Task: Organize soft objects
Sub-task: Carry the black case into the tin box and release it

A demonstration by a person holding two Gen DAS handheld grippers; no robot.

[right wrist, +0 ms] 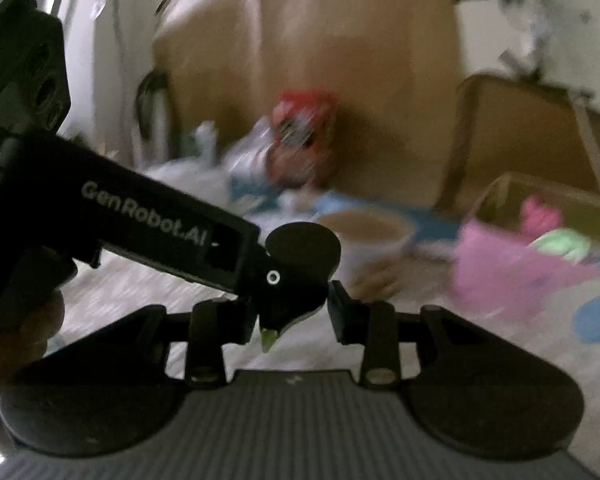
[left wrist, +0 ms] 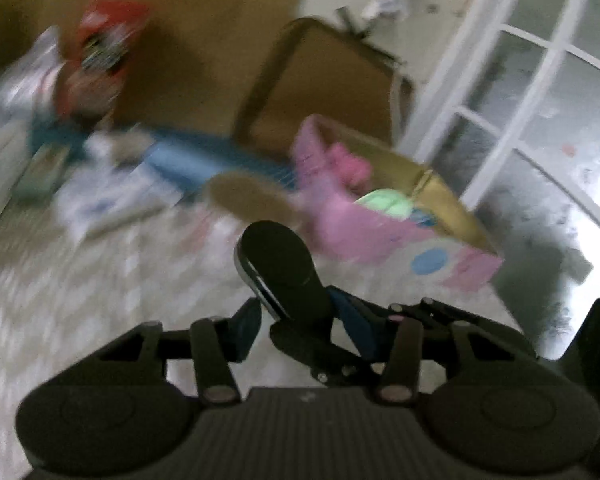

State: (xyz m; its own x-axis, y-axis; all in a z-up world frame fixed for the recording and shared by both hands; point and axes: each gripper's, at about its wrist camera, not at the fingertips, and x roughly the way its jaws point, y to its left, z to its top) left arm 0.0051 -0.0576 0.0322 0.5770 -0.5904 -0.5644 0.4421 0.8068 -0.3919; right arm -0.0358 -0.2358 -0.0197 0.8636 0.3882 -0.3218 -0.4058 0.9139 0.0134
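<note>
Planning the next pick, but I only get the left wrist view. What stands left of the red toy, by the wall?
Observer: A dark flask stands there.
Operator: And the brown round thing by the pink box?
Observer: It looks like a white bowl with brown inside, though blurred.
Operator: Any hand in sight?
Observer: Yes, a hand at the lower left of the right wrist view.

Glossy floor (left wrist: 540, 208) — white-framed window (left wrist: 496, 92).
</note>
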